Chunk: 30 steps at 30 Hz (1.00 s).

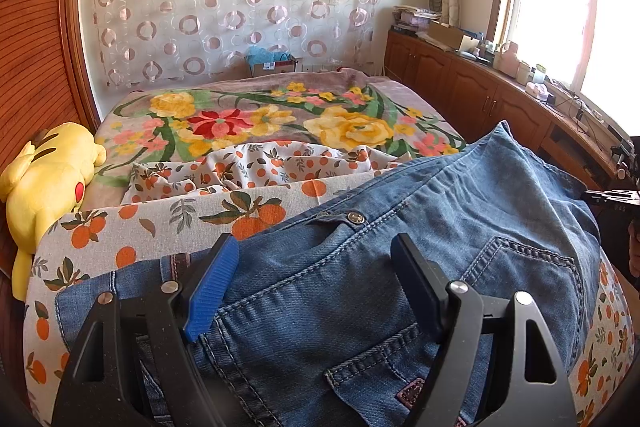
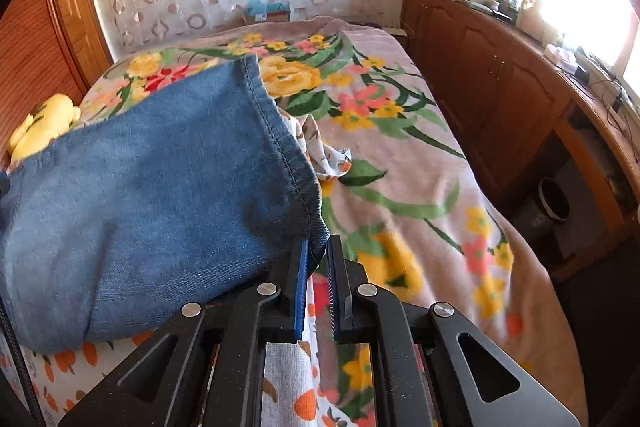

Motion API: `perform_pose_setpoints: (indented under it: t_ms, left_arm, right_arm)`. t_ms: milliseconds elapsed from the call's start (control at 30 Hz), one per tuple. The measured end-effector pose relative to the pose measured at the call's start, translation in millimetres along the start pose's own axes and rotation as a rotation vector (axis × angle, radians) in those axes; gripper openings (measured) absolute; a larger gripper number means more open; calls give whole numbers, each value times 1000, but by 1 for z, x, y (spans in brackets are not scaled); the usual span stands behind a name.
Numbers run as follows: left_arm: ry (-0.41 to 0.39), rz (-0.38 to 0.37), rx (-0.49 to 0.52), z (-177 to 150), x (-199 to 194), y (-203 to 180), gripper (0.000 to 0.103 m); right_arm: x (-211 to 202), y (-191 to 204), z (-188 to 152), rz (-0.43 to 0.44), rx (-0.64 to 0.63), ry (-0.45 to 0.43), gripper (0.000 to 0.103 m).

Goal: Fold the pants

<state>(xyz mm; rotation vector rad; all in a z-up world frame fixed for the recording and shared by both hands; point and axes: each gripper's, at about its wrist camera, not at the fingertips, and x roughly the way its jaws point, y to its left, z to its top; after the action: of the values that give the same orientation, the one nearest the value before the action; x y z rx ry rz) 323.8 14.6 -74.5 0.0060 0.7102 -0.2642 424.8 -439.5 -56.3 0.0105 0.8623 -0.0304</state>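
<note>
Jeans (image 1: pixel 400 259) spread on the bed, over an orange-print sheet (image 1: pixel 132 223) at the near end, waistband and back pockets toward the left side, leg hem (image 2: pixel 280 131) lifted off the sheet on the right. Soft denim, middling weight, limp enough to sag between holds yet thick at seams and hems, so likely to keep a crease once pressed; no risk of breakage, little of slipping against ribbed pads. Best taken at doubled edges: hem corner, waistband, side seam.

Left gripper (image 1: pixel 316 291) spread wide over the seat of the jeans, a back pocket between the fingers, nothing pinched. Right gripper (image 2: pixel 318 283) nearly closed, a narrow gap showing between the pads, clamped on the near corner of the hem as far as can be judged, with cloth hanging from the tips.

Beyond the jeans, a flowered blanket (image 2: pixel 400 147) covers the bed to its far end, flat and free for laying the leg over. Plush toy (image 1: pixel 48 179) at the left edge. Right edge drops close to a row of wooden cabinets (image 2: pixel 492 75); little swing room there.
</note>
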Motion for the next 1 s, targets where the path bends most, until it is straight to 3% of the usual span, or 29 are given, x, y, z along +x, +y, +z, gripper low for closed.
perform_pose_setpoints:
  t_ms: [133, 267, 400, 633, 767, 1000]
  left_arm:
    - [-4, -3, -4, 1, -2, 4, 79]
    - [-9, 19, 25, 5, -19, 13, 79]
    - [-26, 60, 57, 6, -50, 29, 79]
    - [14, 172, 69, -13, -72, 67, 79]
    - [58, 169, 18, -24, -66, 94, 79]
    - [121, 110, -19, -40, -49, 105, 57]
  right_arm:
    - [-18, 9, 0, -7, -9, -68, 20]
    - [-17, 20, -9, 10, -11, -133, 40]
    - [-19, 35, -28, 58, -46, -168, 49]
    - [19, 59, -45, 132, -119, -103, 50]
    - [39, 64, -53, 135, -146, -70, 50]
    - [54, 69, -51, 103, -185, -58, 50]
